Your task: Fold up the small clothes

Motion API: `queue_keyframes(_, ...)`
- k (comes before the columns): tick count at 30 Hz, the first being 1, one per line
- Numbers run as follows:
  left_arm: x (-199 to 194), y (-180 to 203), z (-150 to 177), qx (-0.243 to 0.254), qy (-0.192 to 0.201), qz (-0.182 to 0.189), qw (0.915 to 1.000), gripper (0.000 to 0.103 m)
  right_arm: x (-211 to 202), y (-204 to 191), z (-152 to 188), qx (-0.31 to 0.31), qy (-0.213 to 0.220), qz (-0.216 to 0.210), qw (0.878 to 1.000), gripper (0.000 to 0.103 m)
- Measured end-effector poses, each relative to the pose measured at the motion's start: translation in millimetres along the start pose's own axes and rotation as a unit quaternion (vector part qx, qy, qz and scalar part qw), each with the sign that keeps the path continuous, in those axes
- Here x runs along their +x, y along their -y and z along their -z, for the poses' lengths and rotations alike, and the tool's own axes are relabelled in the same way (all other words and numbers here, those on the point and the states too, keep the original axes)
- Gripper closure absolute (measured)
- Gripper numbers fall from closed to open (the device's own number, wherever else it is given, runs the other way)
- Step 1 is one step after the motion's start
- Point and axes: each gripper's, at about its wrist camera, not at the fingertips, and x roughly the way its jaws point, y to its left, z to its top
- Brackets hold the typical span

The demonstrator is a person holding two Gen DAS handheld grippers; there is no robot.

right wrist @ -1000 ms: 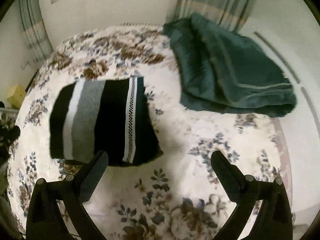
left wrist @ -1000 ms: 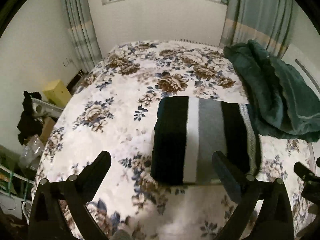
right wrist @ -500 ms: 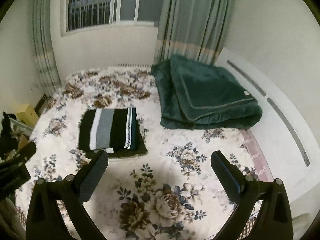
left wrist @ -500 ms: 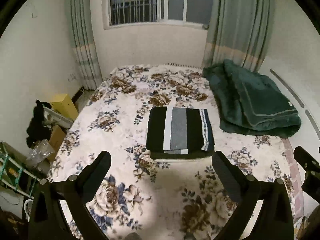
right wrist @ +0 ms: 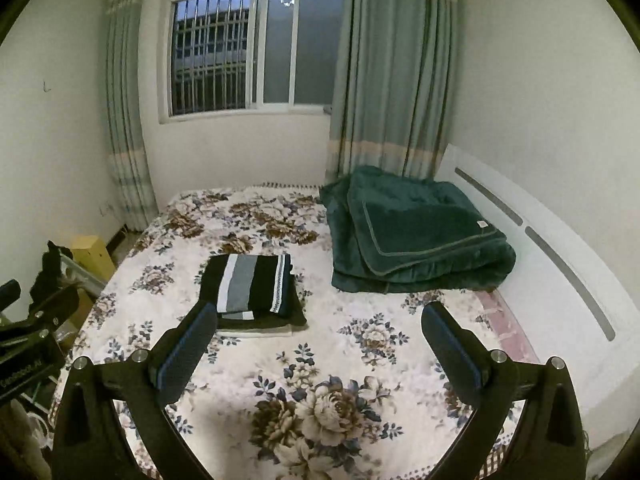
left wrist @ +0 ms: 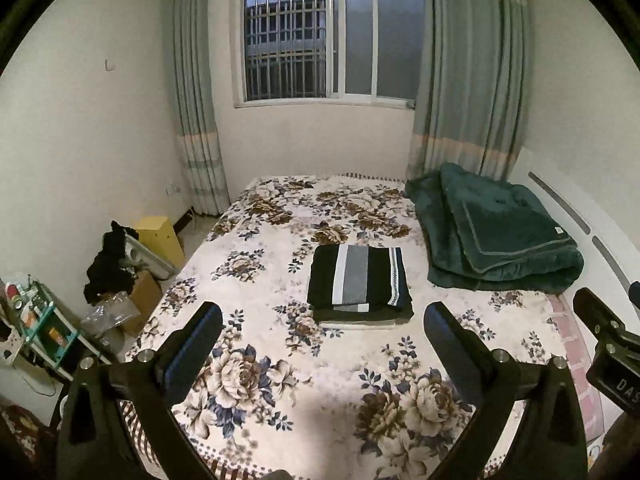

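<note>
Both tongs are pulling way back from the bed (left wrist: 256, 364) now, left tongs (left wrist: 322, 334) and right tongs (right wrist: 320, 334) sitting wide and empty. Striped sweater (left wrist: 358, 276) is lying folded mid-bed beside the green blanket (left wrist: 500, 232), so folding's looking basically done.

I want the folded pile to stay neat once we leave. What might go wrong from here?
1. The striped top sits a little askew on the darker piece beneath, whose edge sticks out in front; a nudge might slide the stack apart.
2. The soft bedspread is an uneven base, so weight pressed nearby may tilt the fold.
3. The green blanket is bunched close by; dragging it may catch the pile.
Both the left gripper and right gripper are open and clear.
</note>
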Motion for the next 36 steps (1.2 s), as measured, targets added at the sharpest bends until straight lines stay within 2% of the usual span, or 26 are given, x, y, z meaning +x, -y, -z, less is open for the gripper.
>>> queue_keyframes(4,-18,5,9,0.006,0.008,0.001,0.9999,0.000,-30,11,7,0.006,0.011,-0.006,1.000,0.000)
queue_keyframes(11,-40,11,16,0.006,0.028,0.002,0.9996,0.000,-55,24,12,0.005,0.023,-0.016,1.000,0.000)
queue_keyframes(36,-61,10,24,0.002,0.045,-0.005,0.9990,0.000,-64,22,14,0.000,0.017,-0.042,0.999,0.000)
